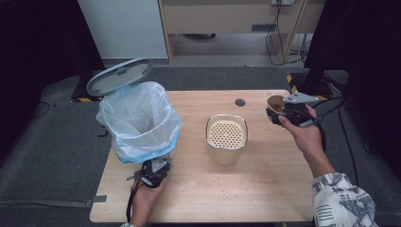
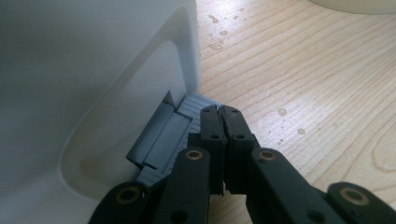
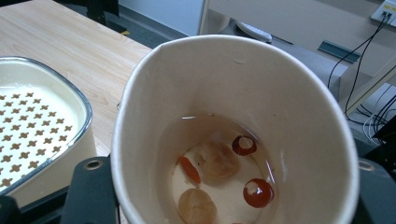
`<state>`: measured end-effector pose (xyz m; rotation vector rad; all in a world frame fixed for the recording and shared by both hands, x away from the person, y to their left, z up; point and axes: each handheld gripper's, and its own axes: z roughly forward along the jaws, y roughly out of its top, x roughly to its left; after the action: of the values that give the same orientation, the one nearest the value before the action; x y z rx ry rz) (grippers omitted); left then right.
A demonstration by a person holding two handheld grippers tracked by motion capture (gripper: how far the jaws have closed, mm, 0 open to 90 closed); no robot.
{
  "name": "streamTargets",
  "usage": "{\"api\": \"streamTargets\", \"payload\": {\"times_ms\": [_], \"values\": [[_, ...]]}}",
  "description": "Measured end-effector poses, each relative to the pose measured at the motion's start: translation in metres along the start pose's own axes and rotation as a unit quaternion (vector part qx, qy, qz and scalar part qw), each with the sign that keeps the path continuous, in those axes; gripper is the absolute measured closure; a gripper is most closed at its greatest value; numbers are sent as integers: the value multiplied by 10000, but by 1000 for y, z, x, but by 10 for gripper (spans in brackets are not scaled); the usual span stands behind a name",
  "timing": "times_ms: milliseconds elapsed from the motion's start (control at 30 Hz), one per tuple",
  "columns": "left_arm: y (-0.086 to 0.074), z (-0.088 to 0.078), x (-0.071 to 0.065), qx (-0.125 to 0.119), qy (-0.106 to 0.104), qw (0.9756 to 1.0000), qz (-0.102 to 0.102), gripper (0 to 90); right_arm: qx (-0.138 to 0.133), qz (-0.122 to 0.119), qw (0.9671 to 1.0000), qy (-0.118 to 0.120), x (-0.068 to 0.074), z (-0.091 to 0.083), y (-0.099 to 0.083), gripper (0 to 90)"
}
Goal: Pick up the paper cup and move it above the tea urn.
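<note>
I count one wooden table [image 1: 198, 189] carrying three main items: one white pedal bin [image 1: 142, 123], one cream container with a perforated insert [image 1: 227, 135], and one paper cup [image 1: 275, 104].

The bin stands near the table's left edge, toward the far corner. Its one grey lid [image 1: 119, 75] is raised, and one pale blue liner bag [image 1: 137, 111] is folded over the rim. My left gripper [image 2: 221, 112] is at the foot of the bin, on the near side. Its jaws are pressed together, tips resting on the ribbed grey pedal [image 2: 163, 140]; nothing sits between them. In the left gripper view I see several water droplets [image 2: 282, 112] on the wood beside the bin.

The perforated container sits at the table's centre, well apart from the bin.

My right gripper [image 1: 288, 111] is over the far right corner of the table, pinching the paper cup, which is roughly upright. In the right gripper view the cup holds shallow clear liquid [image 3: 224, 158] and food scraps: two pale round pieces [image 3: 215, 161], two red pieces with white spots [image 3: 258, 192], and one thin orange-red strip [image 3: 189, 170].

One dark round grommet [image 1: 240, 102] is set near the far edge.
</note>
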<state>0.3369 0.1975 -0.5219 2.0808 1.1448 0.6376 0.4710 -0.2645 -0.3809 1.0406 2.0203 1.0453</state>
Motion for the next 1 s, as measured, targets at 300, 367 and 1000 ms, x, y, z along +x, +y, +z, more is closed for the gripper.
{"api": "streamTargets", "payload": {"times_ms": [300, 367, 1000], "values": [[-1, 0, 0, -19, -3, 10000, -22, 874, -27, -103, 9999, 59, -1, 2, 7, 353], [-1, -1, 1, 5, 1, 10000, -4, 874, -39, -121, 9999, 66, -1, 1, 9, 353], [-2, -1, 1, -21, -14, 10000, -80, 875, -178, -511, 9978, 395, 1, 14, 37, 362]]}}
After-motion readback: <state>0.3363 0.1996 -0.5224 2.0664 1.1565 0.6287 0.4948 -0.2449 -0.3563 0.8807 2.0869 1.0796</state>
